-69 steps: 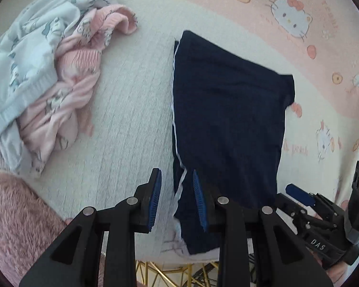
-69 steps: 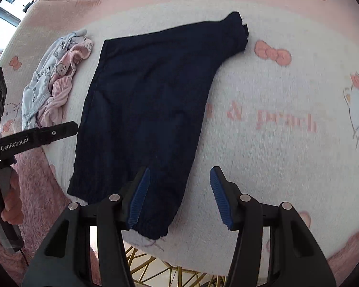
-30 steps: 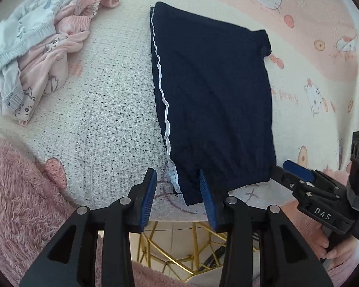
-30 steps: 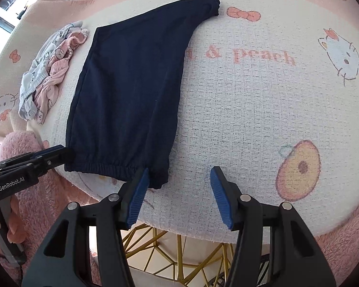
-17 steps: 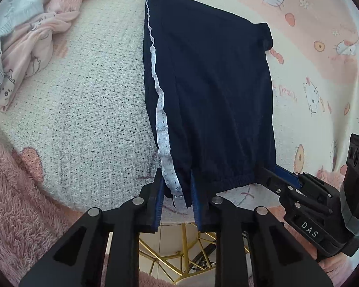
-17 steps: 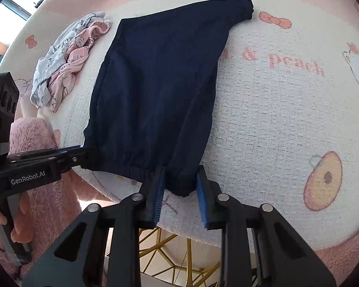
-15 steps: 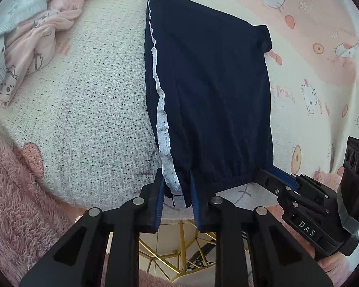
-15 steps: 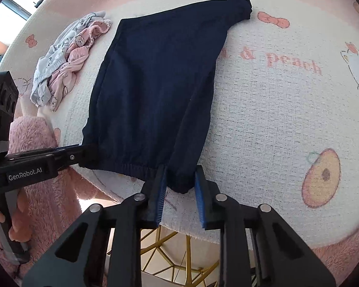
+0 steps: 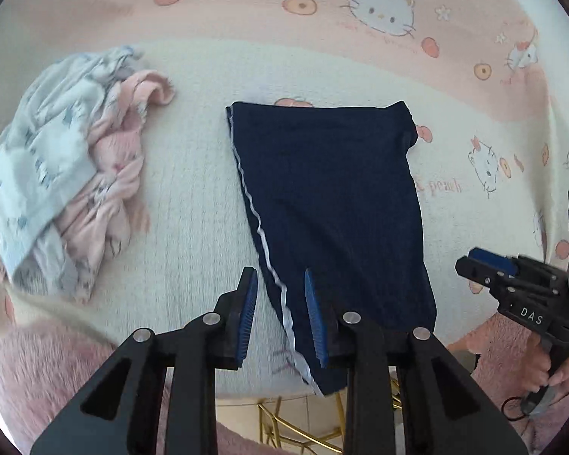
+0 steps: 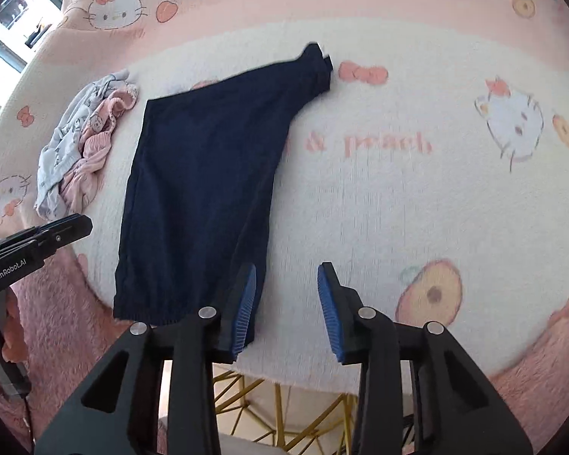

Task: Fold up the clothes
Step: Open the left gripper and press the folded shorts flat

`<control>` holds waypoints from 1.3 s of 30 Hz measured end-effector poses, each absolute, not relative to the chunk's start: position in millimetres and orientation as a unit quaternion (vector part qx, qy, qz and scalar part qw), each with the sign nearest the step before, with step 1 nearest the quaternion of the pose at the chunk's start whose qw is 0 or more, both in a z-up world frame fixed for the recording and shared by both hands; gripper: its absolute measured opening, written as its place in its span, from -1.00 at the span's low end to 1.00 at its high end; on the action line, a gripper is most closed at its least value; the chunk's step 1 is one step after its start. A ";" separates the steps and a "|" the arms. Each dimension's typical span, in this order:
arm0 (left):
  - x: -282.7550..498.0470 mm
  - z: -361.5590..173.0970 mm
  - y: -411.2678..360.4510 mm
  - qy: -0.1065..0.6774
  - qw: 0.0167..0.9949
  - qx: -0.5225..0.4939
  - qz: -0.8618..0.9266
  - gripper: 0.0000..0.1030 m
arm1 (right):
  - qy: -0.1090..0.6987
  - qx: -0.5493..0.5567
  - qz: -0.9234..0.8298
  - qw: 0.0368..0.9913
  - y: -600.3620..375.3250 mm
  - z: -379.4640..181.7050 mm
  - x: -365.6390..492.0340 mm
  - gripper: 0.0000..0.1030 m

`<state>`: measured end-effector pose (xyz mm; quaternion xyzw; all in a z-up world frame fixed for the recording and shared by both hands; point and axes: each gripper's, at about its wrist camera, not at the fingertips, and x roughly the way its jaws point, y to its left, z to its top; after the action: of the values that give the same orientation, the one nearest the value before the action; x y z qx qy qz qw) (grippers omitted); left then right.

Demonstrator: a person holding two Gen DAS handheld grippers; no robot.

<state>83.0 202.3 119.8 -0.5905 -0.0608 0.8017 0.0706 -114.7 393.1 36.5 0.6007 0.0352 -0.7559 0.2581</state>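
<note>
Folded navy trousers (image 9: 334, 197) with a white side stripe lie flat on the cream cartoon-cat blanket (image 9: 189, 189), their near hem at the table's front edge. My left gripper (image 9: 282, 309) hovers over the near left corner; its jaws are opening, and the striped edge shows between the pads without being pinched. My right gripper (image 10: 288, 305) stands at the near right corner of the trousers (image 10: 201, 189), jaws opening too. The cloth reaches only to its left finger (image 10: 244, 303), and bare blanket fills the gap. Each gripper also shows at the side of the other's view.
A crumpled pile of pale blue and pink clothes (image 9: 60, 189) lies left of the trousers, and it shows as clothes (image 10: 79, 151) in the right wrist view. Pink fluffy fabric (image 9: 57, 360) hangs over the table's front edge, with a gold wire frame (image 9: 296, 424) below.
Half a second ago both grippers were shut on the near hem's corners. Both have let go and opened, and the left one has risen away from the cloth.
</note>
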 end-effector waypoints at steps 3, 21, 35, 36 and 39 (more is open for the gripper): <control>61.0 99.2 205.9 -0.039 0.109 -0.608 0.786 -0.47 | 0.035 0.601 -0.756 0.259 392.9 36.6 -114.3 -0.31; 36.8 63.4 269.3 0.082 0.170 -0.639 0.746 -0.10 | 0.036 0.601 -0.755 0.262 391.7 37.2 -111.9 -0.28; 82.4 64.9 286.4 0.069 0.165 -0.650 0.738 -0.10 | 0.037 0.600 -0.754 0.265 390.7 37.7 -110.0 -0.23; 86.8 60.4 287.5 0.083 0.153 -0.655 0.735 -0.10 | 0.037 0.600 -0.754 0.265 390.7 37.7 -109.9 -0.21; 91.5 53.2 273.8 0.062 0.123 -0.673 0.727 -0.10 | 0.037 0.600 -0.753 0.266 390.5 37.8 -109.4 -0.13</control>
<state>91.5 273.8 53.2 -0.6727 0.0616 0.7270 0.1230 -109.4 390.5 37.8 0.6004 0.0368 -0.7534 0.2655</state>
